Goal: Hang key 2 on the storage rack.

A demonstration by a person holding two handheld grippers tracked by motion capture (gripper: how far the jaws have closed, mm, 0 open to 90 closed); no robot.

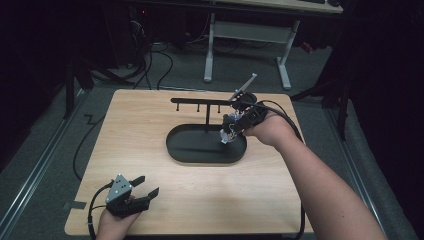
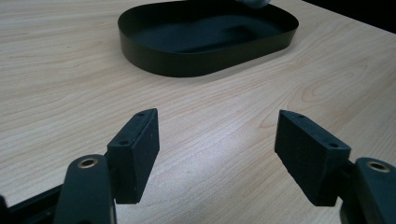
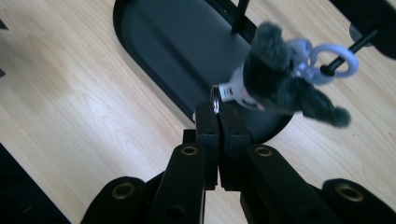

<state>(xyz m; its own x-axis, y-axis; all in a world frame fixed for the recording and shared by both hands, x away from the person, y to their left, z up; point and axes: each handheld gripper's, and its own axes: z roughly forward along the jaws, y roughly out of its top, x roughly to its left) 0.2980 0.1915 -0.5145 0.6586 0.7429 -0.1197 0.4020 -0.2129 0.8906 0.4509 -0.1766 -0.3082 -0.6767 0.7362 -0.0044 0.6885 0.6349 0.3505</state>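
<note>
Over the tray (image 1: 200,152): right gripper (image 1: 229,134) hanging a plush keychain (image 3: 280,79) above the right end, close by the rack (image 1: 205,102).
Right claw: pinching fully closed on the small metal ring (image 3: 215,99) at the plush's end, pads meeting with hardly any gap.
Plush: dangling free off the ring, touching nothing below; looking grey and fuzzy, with a pale plastic loop (image 3: 334,59) at the far end.
Handling: likely weighing very little, squashing easily, swinging with any quick move of the hand.
Ring: stiff and smooth, probably slipping or twisting between flat pads if nudged sideways.
Best hold: staying on the ring or the hard neck beside it; squeezing the soft body giving poorer control of where the loop is pointing.
Loop: sitting near a peg of the rack, probably needing slow, steady aiming.
Left gripper (image 1: 131,194): resting near the front-left corner of the table (image 1: 130,125), well apart from the tray.
Left claw: standing wide apart, gripping nothing.
</note>
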